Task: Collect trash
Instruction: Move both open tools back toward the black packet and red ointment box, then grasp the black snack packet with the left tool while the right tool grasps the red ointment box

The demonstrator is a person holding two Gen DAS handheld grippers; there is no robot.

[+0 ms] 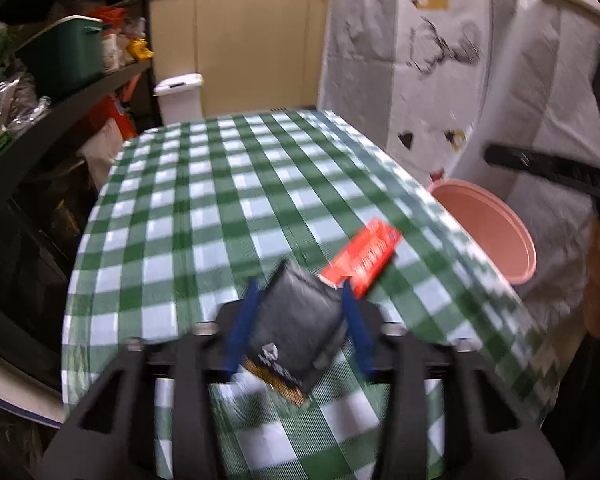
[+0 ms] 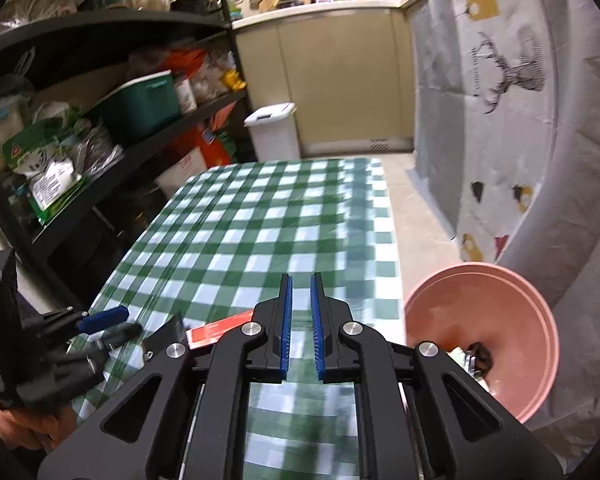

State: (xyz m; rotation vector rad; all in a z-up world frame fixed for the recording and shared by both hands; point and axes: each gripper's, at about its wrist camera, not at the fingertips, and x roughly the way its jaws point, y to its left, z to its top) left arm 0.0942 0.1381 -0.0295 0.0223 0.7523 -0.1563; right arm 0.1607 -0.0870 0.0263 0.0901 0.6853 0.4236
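Observation:
My left gripper [image 1: 300,292] is shut on a black wrapper [image 1: 300,328] and holds it just above the green checked tablecloth [image 1: 220,200]. A red wrapper [image 1: 362,258] lies on the cloth just right of the left fingers. A pink bin [image 1: 496,228] stands beside the table's right edge, with some trash inside [image 2: 476,356]. My right gripper [image 2: 301,292] is empty with its jaws nearly closed, above the table's near right part. The left gripper [image 2: 112,320], the black wrapper [image 2: 164,334] and the red wrapper [image 2: 216,330] show at the left of the right wrist view.
A dark shelf unit [image 2: 100,120] full of bags and a green box runs along the table's left side. A white lidded bin [image 2: 272,128] stands beyond the table's far end by beige cabinets. A white patterned cloth [image 2: 500,120] hangs at the right.

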